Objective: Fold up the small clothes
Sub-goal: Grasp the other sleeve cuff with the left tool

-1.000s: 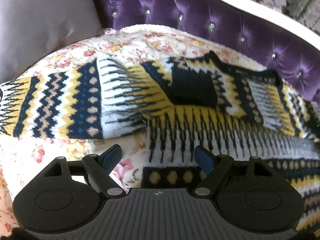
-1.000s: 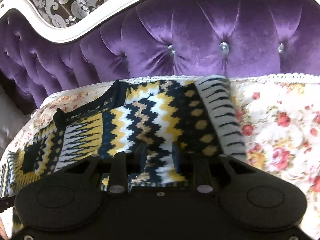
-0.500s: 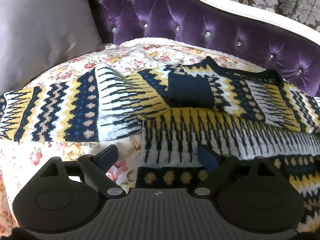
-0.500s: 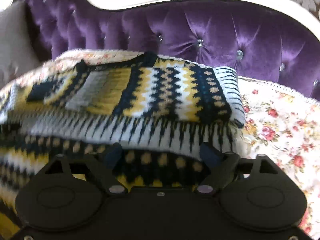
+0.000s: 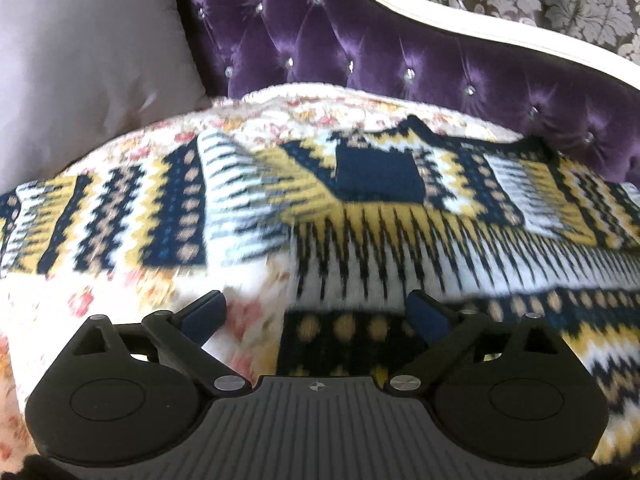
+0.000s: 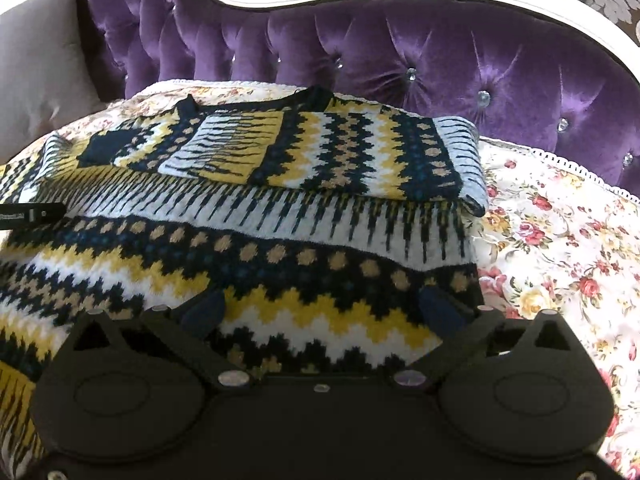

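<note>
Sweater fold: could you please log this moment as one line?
sweater: right sleeve folded across chest, left sleeve spread | left gripper: jaws just opening, empty | right gripper: jaws just opening, empty | surface: floral cover

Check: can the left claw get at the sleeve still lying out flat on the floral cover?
Probably yes. The left claw is open and empty, its jaws having just been opening. The unfolded sleeve lies flat on the floral cover ahead and to its left, with nothing on top of it or in between.

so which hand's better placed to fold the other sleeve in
Left, probably. The left gripper hovers open at the sweater's edge, near the sleeve lying spread on the floral cover. The right gripper is open over the already folded side.
</note>
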